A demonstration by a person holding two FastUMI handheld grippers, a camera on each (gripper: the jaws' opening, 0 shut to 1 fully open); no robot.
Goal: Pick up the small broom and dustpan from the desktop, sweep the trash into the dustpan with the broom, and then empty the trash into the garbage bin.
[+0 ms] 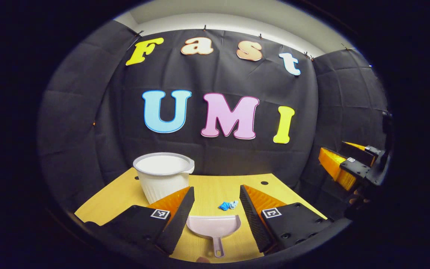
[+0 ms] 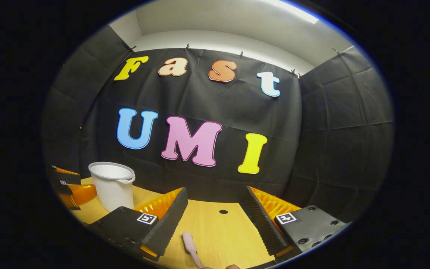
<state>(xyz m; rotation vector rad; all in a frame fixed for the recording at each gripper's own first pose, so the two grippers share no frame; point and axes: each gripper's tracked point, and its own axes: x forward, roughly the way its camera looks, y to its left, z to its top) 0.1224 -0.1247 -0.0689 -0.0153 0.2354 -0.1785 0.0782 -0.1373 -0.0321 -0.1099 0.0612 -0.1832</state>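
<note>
Left gripper view. The left gripper (image 1: 215, 209) hangs above the wooden desktop (image 1: 207, 188), its fingers spread wide with nothing between them. Directly below the gap, between the two fingers, lies the pale pink dustpan (image 1: 214, 226), flat on the desktop, its mouth pointing away from the gripper and its short handle pointing back toward it. Just beyond the dustpan's front edge, slightly toward the right finger, sits a small crumpled blue scrap of trash (image 1: 228, 205). Ahead and to the left, partly behind the left finger, stands the white ribbed garbage bin (image 1: 163, 175), upright and open-topped, near the far edge of the desktop. Far out to the right, above and off the edge of the desktop, the right gripper (image 1: 343, 164) shows side-on, its fingers apart.

Right gripper view. The right gripper (image 2: 215, 220) is likewise held wide open and grasps nothing. Below the gap, close to the left finger, the pink handle of the broom (image 2: 190, 244) lies on the desktop (image 2: 215, 228), running toward the near edge; its brush end cannot be made out. The garbage bin (image 2: 112, 185) stands ahead and to the left, beyond the left finger. Further left, part of the left gripper (image 2: 69, 186) shows beside the bin.
</note>
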